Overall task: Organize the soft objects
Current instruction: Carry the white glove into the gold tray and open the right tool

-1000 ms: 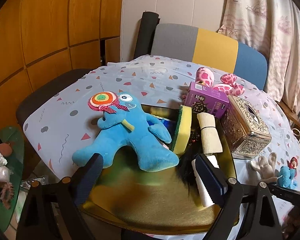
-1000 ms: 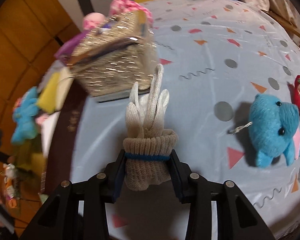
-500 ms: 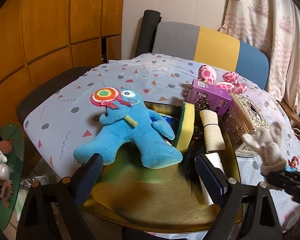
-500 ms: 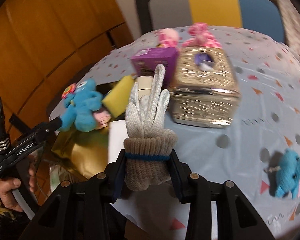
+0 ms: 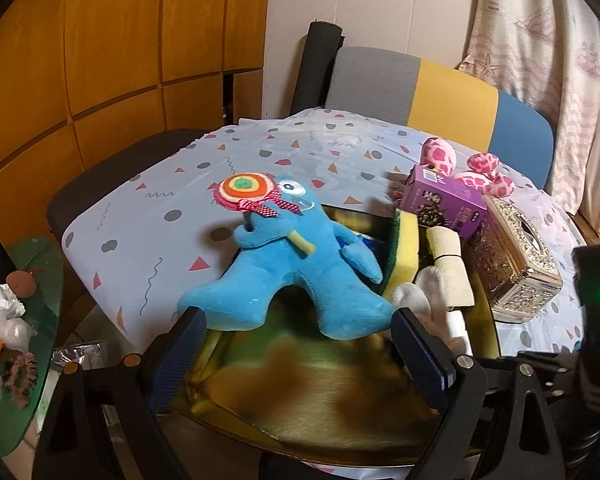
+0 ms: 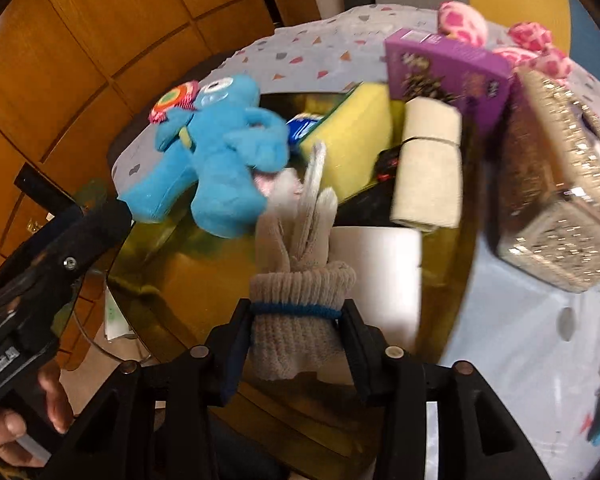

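My right gripper [image 6: 296, 344] is shut on a rolled grey knit glove [image 6: 300, 296] and holds it over the gold tray [image 6: 204, 276]. The glove's fingertips also show in the left wrist view [image 5: 416, 292], beside the blue plush monster [image 5: 292, 264]. The monster [image 6: 216, 152], a yellow sponge [image 5: 406, 248], a beige cloth roll [image 5: 448, 264] and a white roll lie in the tray [image 5: 320, 392]. My left gripper [image 5: 296, 356] is open and empty at the tray's near edge.
A purple box [image 5: 444, 200], an ornate metal tissue box [image 5: 516, 264] and a pink spotted plush [image 5: 460, 164] stand on the patterned tablecloth [image 5: 160, 216] right of the tray. A chair [image 5: 440, 96] stands behind the table. A green glass side table [image 5: 20, 320] with clutter is at the left.
My right gripper has carried the glove left from the tablecloth to above the gold tray, close to the blue monster. The left gripper has barely moved.
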Motion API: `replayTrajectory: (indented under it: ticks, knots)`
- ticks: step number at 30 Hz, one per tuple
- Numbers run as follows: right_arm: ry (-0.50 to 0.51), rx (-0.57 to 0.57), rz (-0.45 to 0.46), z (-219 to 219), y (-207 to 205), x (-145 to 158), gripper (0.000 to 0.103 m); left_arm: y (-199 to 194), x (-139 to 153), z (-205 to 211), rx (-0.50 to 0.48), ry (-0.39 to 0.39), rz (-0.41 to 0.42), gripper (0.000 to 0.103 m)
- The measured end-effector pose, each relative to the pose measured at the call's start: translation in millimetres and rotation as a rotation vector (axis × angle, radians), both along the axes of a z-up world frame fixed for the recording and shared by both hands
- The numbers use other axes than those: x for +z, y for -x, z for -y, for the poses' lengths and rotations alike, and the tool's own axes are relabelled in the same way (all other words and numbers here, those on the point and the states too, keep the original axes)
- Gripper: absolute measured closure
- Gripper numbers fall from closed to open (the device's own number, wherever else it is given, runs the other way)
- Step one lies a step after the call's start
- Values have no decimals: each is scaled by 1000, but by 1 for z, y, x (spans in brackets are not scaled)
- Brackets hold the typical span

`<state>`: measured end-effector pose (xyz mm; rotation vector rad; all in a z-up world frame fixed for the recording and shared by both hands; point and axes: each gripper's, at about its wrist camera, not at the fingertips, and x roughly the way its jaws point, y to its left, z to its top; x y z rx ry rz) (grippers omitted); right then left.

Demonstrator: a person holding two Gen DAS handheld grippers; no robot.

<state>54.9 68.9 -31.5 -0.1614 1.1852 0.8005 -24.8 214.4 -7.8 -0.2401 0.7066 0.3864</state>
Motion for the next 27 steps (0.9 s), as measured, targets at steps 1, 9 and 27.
replayTrajectory:
  ticks: [1, 9, 27]
  knots:
    - [-2, 4, -8, -2, 1, -4, 57, 0, -1, -2, 3, 1, -1, 9]
    - [-82, -5, -9, 6, 4, 3, 45, 2, -5, -7, 19, 7, -8, 9]
    - [-166, -129, 124, 59, 5, 42, 36, 2, 7, 10, -22, -34, 9, 7]
